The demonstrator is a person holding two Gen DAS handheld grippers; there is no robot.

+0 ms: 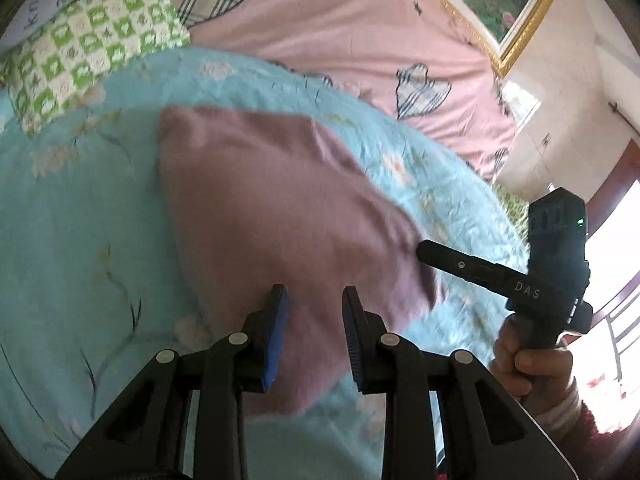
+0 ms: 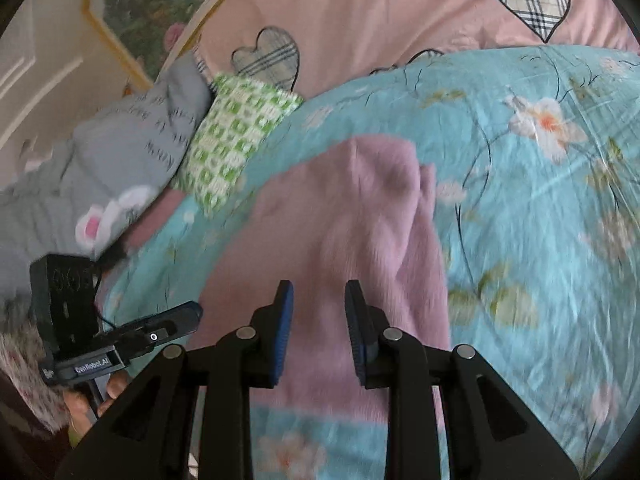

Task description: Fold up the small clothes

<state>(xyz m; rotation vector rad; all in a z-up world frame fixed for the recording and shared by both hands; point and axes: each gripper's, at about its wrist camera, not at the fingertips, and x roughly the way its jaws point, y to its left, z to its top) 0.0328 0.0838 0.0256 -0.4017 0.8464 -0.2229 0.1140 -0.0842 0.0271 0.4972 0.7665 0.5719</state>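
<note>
A mauve-pink small garment (image 1: 272,208) lies spread on a light blue floral quilt (image 1: 80,220), blurred by motion. My left gripper (image 1: 315,294) hovers over its near edge, jaws apart, with no cloth pinched between the blue pads. In the right wrist view the same garment (image 2: 352,232) runs away from my right gripper (image 2: 319,288), which also stands with a gap and nothing pinched. The right gripper (image 1: 424,249) shows in the left view at the garment's right edge. The left gripper (image 2: 196,310) shows at the garment's left edge.
A green-and-white checked folded cloth (image 1: 88,48) lies at the quilt's far left, beside a grey printed garment (image 2: 120,152). Beyond the quilt (image 2: 540,200) is a pink sheet (image 1: 340,20) with plaid hearts. A gold-framed picture (image 1: 500,0) stands behind. A hand (image 1: 532,364) holds the right gripper.
</note>
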